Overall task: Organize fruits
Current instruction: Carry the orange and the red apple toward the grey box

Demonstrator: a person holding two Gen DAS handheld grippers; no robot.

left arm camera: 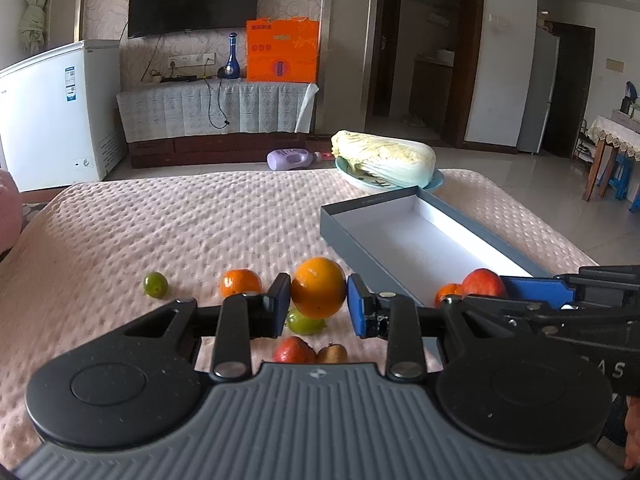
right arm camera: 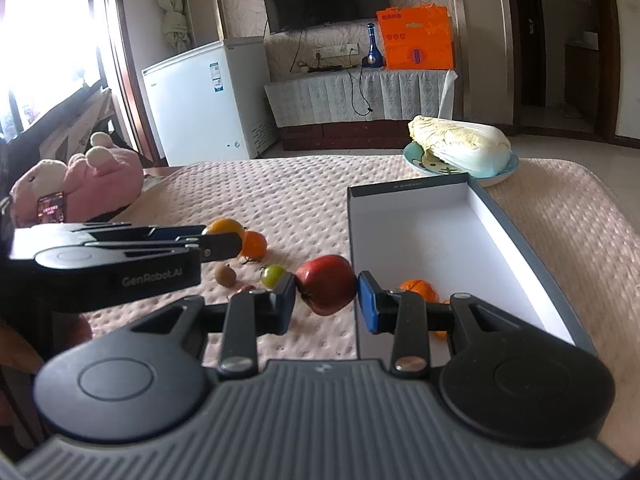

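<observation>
My left gripper (left arm camera: 319, 304) is shut on a large orange (left arm camera: 318, 287) and holds it above the pink table cover. My right gripper (right arm camera: 326, 298) is shut on a red apple (right arm camera: 327, 289) at the near left edge of the grey box (right arm camera: 516, 232) with a white inside. A small tangerine (right arm camera: 418, 288) lies in the box's near end. On the cover lie a tangerine (left arm camera: 239, 282), two green fruits (left arm camera: 155, 285) (left arm camera: 304, 322), a small red fruit (left arm camera: 293, 351) and a brown kiwi (left arm camera: 332, 353).
A napa cabbage (left arm camera: 386, 160) lies on a blue plate (right arm camera: 496, 178) behind the box. A pink plush toy (right arm camera: 80, 178) sits at the table's left edge. A white freezer (left arm camera: 56, 112) and a TV stand are beyond the table.
</observation>
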